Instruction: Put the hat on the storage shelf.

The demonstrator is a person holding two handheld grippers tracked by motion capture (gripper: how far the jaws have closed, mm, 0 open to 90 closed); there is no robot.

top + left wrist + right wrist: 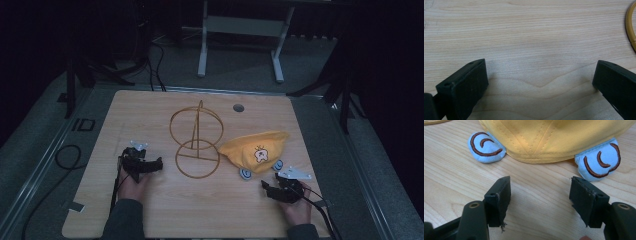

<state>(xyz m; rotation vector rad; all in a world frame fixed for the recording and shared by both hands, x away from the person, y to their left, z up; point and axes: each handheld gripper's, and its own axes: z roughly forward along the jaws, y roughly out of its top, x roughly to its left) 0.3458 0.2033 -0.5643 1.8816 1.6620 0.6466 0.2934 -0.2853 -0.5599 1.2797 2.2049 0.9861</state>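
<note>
Between the right gripper [540,195] fingers [499,195]: bare surface [536,220], fingers apart, nothing held. Left gripper [540,82] likewise apart and empty. Yellow hat [255,149] lay flat just ahead of the right gripper, beside the wire stand [196,145]. Judged: nothing started, hat probably still to be hung.

The place looked like a dim lab or recording studio rather than a home. A light wooden bench [150,210] stood on grey flooring, ringed by dark tripod legs [345,95], loose black cables [67,157] and a white metal desk frame [240,30].
</note>
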